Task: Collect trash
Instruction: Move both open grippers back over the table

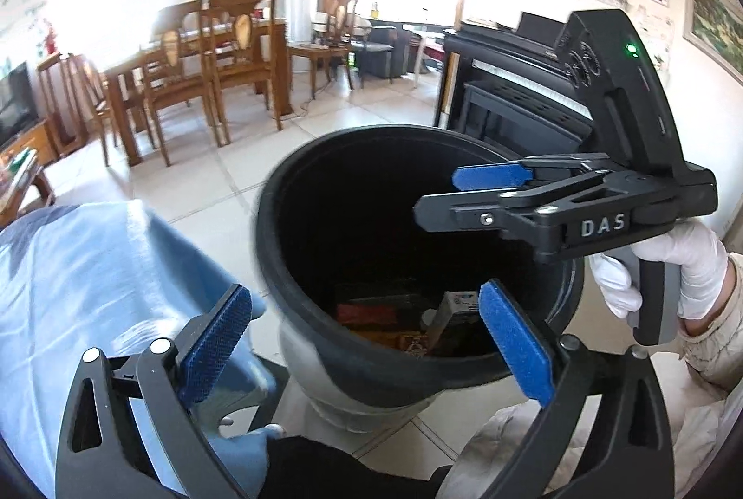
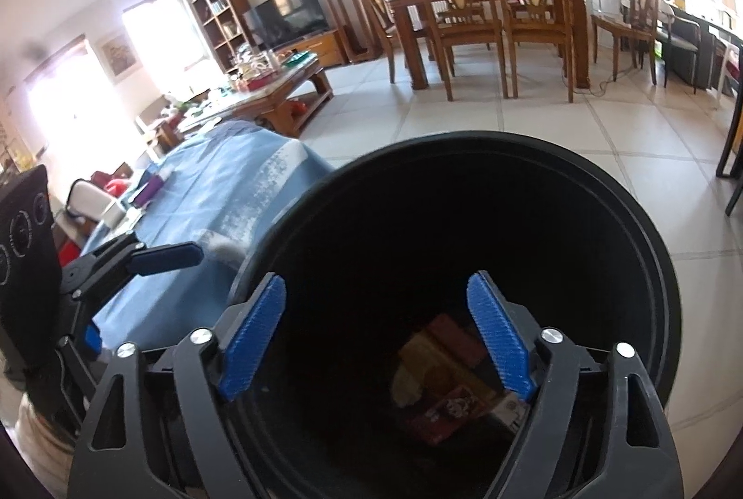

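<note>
While both tongs point(image 1: 367, 341) point(image 2: 376, 332) gape empty over bin point(image 2: 650, 248), blue-draped table point(image 2: 209, 192) abuts left.

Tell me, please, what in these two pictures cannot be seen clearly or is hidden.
- Trash inside the bin: both views show boxes and wrappers, but the dark inside hides what they are.
- Bin base: left view, cut off behind the left tool.
- Things on the blue cloth: right view, too small and blurred to name.
- Right tool: open over the bin; its handle lies outside its own view.
</note>
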`<state>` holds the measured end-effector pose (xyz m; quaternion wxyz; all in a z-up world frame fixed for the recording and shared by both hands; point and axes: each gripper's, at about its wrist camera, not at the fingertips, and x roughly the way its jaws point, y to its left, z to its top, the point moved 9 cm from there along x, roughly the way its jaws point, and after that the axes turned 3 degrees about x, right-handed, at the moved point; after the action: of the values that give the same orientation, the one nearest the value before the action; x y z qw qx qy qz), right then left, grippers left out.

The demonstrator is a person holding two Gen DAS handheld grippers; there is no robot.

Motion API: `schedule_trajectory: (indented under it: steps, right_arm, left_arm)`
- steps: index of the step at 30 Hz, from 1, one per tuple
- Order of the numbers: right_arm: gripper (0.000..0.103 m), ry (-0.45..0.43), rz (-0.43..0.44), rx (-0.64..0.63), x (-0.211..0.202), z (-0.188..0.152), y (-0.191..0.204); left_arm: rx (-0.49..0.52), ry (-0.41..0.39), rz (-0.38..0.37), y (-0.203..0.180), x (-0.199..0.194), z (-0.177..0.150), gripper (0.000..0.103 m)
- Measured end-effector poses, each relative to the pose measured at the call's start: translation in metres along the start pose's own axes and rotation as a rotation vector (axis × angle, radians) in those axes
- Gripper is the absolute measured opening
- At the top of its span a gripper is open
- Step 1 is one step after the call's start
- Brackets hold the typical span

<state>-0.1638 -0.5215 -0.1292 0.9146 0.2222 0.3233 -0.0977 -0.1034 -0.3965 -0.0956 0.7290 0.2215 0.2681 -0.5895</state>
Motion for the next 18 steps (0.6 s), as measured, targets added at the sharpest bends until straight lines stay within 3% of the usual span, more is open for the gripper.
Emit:
schedule_trajectory:
  steps: [8, 18]
  right_arm:
    - [0.088, 0.026, 0.054, -0.066, 0.019, 0.01, 0.059]
    - [0.092, 0.077, 0.167, -0.195, 0.065, 0.022, 0.167]
  left_arm:
    - [-0.111, -0.024, 0.097, 0.058, -0.043, -0.023, 0.098]
    - [-0.269, -0.04, 0.255, 0.141, -0.102, -0.059, 0.098]
